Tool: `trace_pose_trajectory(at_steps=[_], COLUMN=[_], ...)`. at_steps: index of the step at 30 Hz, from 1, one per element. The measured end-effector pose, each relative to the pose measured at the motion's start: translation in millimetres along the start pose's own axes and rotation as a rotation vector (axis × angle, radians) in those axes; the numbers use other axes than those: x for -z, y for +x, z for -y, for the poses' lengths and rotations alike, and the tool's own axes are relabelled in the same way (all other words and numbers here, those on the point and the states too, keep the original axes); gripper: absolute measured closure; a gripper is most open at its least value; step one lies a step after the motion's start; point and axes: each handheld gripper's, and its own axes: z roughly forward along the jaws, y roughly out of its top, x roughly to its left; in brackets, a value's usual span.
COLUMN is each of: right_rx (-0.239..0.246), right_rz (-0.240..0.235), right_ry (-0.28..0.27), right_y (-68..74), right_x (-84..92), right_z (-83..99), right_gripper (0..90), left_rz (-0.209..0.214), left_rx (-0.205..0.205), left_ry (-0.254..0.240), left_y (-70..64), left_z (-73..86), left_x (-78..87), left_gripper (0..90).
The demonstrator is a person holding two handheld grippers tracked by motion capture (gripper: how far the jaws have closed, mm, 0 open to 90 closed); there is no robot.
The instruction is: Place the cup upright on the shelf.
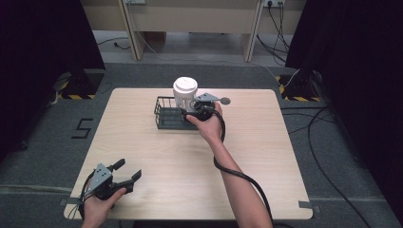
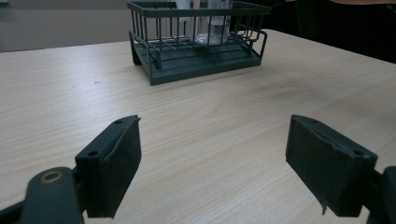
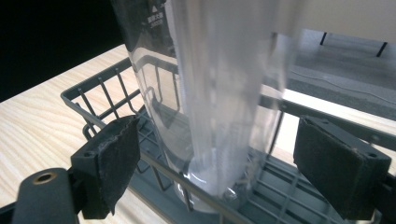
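A tall clear plastic cup (image 1: 184, 92) with a white lid stands upright in the right end of a dark wire basket (image 1: 166, 118) at the back middle of the wooden table (image 1: 190, 161). My right gripper (image 1: 191, 109) is open at the basket's right end. In the right gripper view its jaws stand wide apart on either side of the cup (image 3: 219, 93), touching neither the cup nor the basket rim (image 3: 93, 114). My left gripper (image 1: 128, 170) is open and holds nothing, low over the table's near left corner. It faces the basket (image 2: 201, 65) and the cup (image 2: 212, 28) from a distance.
Bare tabletop lies between the left gripper (image 2: 212, 158) and the basket. The right gripper's black cable (image 1: 237, 175) hangs along the forearm over the table's near middle. Black curtains flank the table, with cables on the floor (image 1: 323, 142) to the right.
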Motion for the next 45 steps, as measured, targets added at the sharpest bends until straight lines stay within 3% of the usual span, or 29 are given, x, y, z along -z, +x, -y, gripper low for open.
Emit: trace_pose_trajectory(at_steps=[13,24,36,45], right_rx=[-0.012,0.008,-0.017,-0.016], right_rz=[-0.004,-0.024,-0.032,-0.013], right_ry=[-0.017,-0.024,-0.024,-0.008], right_y=[-6.1,-3.3,-5.1,-16.1], right_x=[35.9,53.1,77.5,97.5], right_z=[9.1,15.6,27.1,42.6], right_gripper=[15.5,16.9,17.1,16.8], left_rz=[-0.003,-0.005,-0.004,-0.008], left_rx=[-0.013,-0.016,-0.017,-0.012], left_ry=[0.01,0.017,0.017,0.02], left_y=[-2.3,-3.2,-4.5,-2.9], left_z=[0.3,1.1,1.2,2.3], left_x=[-2.5,-3.5,-3.8,-3.6], left_gripper=[17.7,17.7,17.6,17.6])
